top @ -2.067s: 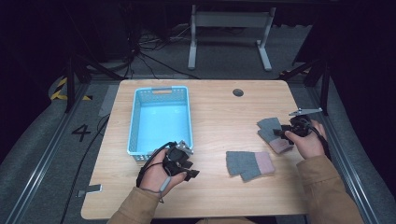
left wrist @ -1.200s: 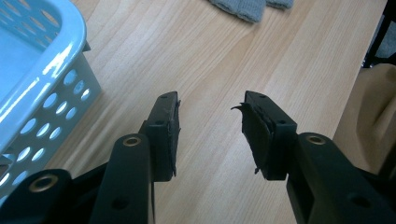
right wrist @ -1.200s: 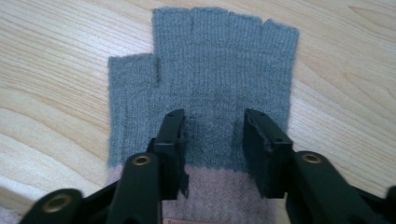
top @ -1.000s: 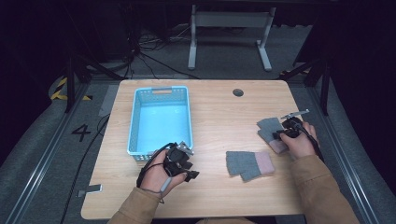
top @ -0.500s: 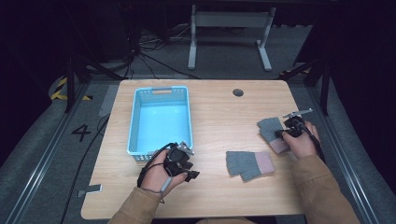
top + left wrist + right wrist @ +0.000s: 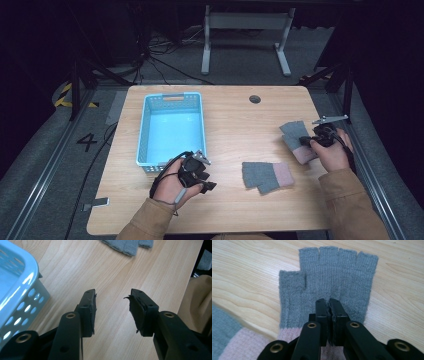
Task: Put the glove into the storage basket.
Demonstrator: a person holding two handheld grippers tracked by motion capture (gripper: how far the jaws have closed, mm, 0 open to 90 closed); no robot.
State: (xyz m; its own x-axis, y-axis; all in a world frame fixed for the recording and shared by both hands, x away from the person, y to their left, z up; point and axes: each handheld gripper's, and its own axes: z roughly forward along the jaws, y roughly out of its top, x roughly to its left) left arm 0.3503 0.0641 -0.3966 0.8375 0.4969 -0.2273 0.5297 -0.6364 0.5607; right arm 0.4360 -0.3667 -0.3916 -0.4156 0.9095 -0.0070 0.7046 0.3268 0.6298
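Two grey fingerless gloves with pink cuffs lie on the wooden table. One glove (image 6: pixel 292 131) (image 6: pixel 337 272) is at the right, the other glove (image 6: pixel 267 176) (image 6: pixel 224 340) near the front middle. My right gripper (image 6: pixel 306 141) (image 6: pixel 330 301) sits over the right glove's palm. Its jaws have just been closing and now meet, pinching a fold of the knit. My left gripper (image 6: pixel 202 177) (image 6: pixel 112 296) rests by the front right corner of the blue basket (image 6: pixel 142 135) (image 6: pixel 17 277). It is open over bare wood.
The basket looks empty. The table's right edge (image 6: pixel 345 150) runs close past my right hand. A dark round grommet (image 6: pixel 255 99) is set in the far side of the tabletop. A tan sleeve (image 6: pixel 197 305) lies to the left gripper's right.
My right hand has shifted a little left onto the right glove and edged upward. The left hand and the front glove have stayed put.
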